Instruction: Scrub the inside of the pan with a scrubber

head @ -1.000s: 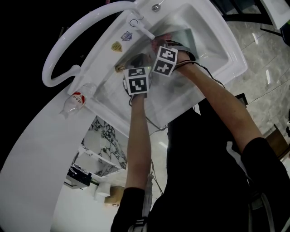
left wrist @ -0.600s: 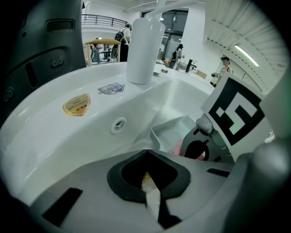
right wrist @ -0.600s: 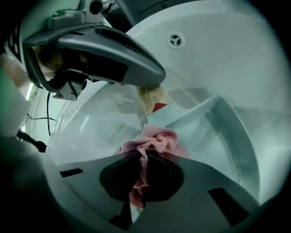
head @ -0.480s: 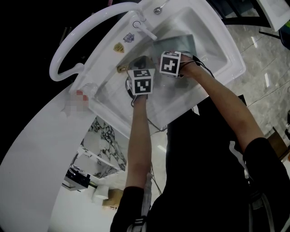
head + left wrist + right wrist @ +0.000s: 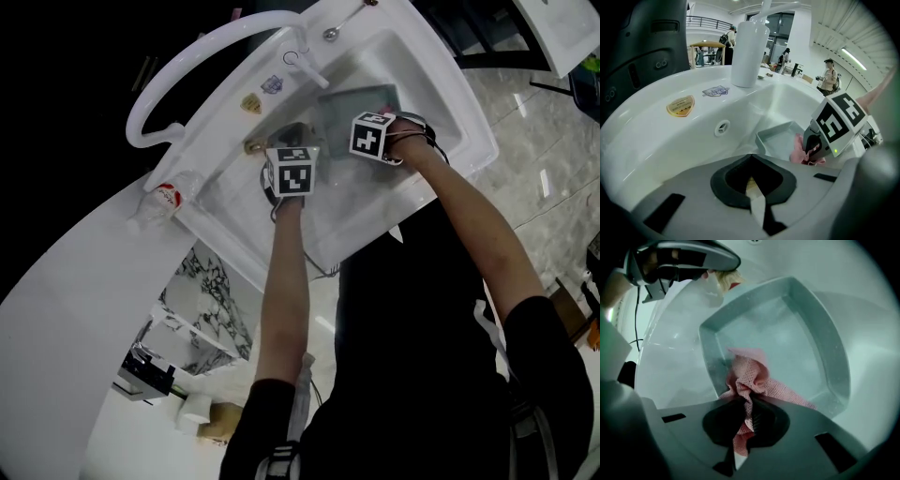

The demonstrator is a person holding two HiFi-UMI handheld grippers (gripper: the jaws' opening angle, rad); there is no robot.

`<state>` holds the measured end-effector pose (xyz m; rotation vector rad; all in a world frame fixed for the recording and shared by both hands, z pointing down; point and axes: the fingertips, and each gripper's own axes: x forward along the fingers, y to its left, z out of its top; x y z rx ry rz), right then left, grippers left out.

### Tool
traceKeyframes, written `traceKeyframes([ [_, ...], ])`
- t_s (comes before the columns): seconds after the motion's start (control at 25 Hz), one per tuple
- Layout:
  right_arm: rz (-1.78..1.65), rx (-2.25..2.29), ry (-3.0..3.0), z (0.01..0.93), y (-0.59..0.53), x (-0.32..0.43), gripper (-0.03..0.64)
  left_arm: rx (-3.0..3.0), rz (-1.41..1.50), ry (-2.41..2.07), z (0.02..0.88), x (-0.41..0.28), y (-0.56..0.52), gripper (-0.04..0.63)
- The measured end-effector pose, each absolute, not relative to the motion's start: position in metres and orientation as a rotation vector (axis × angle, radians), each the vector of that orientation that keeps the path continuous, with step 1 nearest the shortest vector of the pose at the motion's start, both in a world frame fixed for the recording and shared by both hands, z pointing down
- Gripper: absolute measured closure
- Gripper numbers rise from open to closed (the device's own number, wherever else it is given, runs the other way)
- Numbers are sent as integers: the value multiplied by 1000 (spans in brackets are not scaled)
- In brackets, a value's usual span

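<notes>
A grey square pan [image 5: 352, 97] [image 5: 787, 333] [image 5: 778, 138] lies in the white sink [image 5: 441, 89]. My right gripper [image 5: 364, 127] [image 5: 745, 416] [image 5: 812, 146] is shut on a pink mesh scrubber [image 5: 750, 376] [image 5: 801, 151]. The scrubber hangs over the pan's near rim and onto its floor. My left gripper [image 5: 279, 142] [image 5: 751, 187] [image 5: 679, 261] hovers over the sink's left part, beside the pan and apart from it. Its jaws are closed with a thin yellowish sliver between them; I cannot tell what that is.
A white faucet [image 5: 305, 66] [image 5: 749, 49] stands on the sink's far rim, with two stickers [image 5: 680, 105] beside it. An overflow hole [image 5: 723, 127] is in the sink wall. A plastic bottle [image 5: 159, 202] lies on the counter left of the sink.
The right gripper has moved with the scrubber from the faucet side of the pan toward its near right edge, uncovering most of the pan. The left gripper has barely shifted.
</notes>
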<state>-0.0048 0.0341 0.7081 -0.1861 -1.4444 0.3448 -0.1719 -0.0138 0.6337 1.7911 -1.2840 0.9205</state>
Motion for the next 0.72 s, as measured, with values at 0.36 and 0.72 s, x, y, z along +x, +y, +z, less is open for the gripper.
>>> traceKeyframes([
  [0.36,129,-2,-1588,644,-8,-3,592,1785,902,-1300,635,-173,-12,561],
  [0.72,160,70,-1954,540,-1,0,592,1792,794,-1353,573,-152,15,561],
])
